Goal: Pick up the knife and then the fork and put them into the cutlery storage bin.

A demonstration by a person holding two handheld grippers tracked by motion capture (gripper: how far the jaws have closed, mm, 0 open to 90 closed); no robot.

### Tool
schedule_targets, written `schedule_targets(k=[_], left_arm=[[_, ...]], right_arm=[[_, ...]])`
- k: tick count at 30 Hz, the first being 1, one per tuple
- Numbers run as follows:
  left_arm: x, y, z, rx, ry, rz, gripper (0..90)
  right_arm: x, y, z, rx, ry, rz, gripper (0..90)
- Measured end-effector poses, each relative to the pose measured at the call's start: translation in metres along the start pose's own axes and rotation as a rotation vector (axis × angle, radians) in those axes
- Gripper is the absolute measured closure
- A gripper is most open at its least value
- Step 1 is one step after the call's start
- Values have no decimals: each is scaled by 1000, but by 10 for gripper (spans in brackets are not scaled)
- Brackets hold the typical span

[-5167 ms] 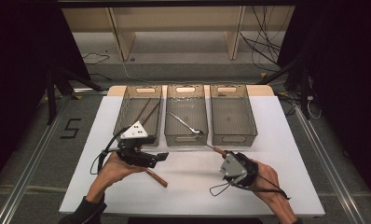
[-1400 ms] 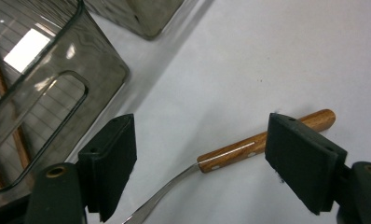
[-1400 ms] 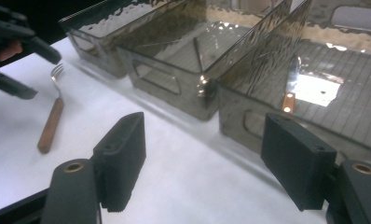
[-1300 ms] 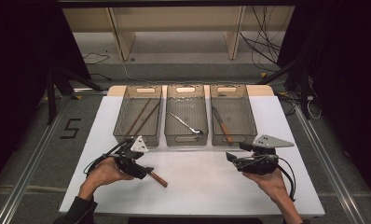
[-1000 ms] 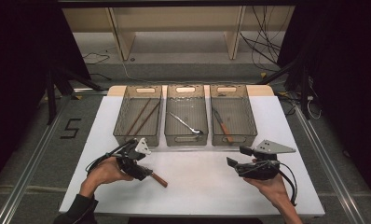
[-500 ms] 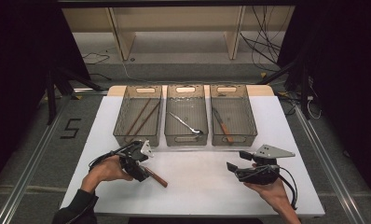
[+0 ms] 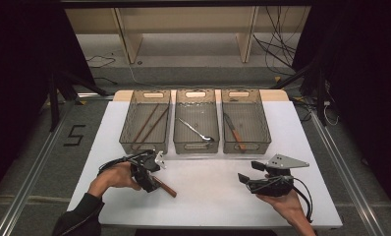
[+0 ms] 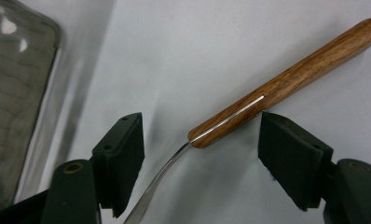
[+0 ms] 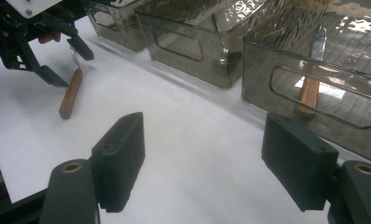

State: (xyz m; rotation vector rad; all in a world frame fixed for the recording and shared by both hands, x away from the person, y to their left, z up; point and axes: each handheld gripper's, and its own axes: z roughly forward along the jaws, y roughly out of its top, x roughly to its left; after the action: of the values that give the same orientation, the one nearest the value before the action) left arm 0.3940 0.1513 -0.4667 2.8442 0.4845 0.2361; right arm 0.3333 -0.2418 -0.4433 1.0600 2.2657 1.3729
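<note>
Our left gripper [image 8: 200,154] has been closing around the knife [image 8: 286,79] without gripping; our right gripper [image 9: 202,163] hangs released nearby.

L gripper [image 7: 152,173] jaws closing; R gripper [image 7: 249,172] prob. open.

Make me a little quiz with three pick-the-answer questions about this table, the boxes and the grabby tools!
1. Where does the wooden-handled utensil that the left tool reaches for lie?
A. on the white table
B. in a bin
C. on the floor

2. How many clear bins stand in the row?
A. two
B. three
C. five

3. How do the right tool's jaws stand?
A. shut on a spoon
B. open, holding nothing
C. shut on a bin

Answers: 1 A, it rests on the sheet between the left jaws. 2 B, three stand side by side. 3 B, only table shows between its jaws.
</note>
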Motion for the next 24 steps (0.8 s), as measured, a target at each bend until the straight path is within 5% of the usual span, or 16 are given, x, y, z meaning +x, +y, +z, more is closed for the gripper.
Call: schedule_targets(k=[8,24], left_arm=[[3,3,2,22,-78,31,434],[-3,6,0,37,-114,130,656]], right_arm=[[-1,0,0,-7,-1,4,308],[-2,0,0,7,-11,20,317]])
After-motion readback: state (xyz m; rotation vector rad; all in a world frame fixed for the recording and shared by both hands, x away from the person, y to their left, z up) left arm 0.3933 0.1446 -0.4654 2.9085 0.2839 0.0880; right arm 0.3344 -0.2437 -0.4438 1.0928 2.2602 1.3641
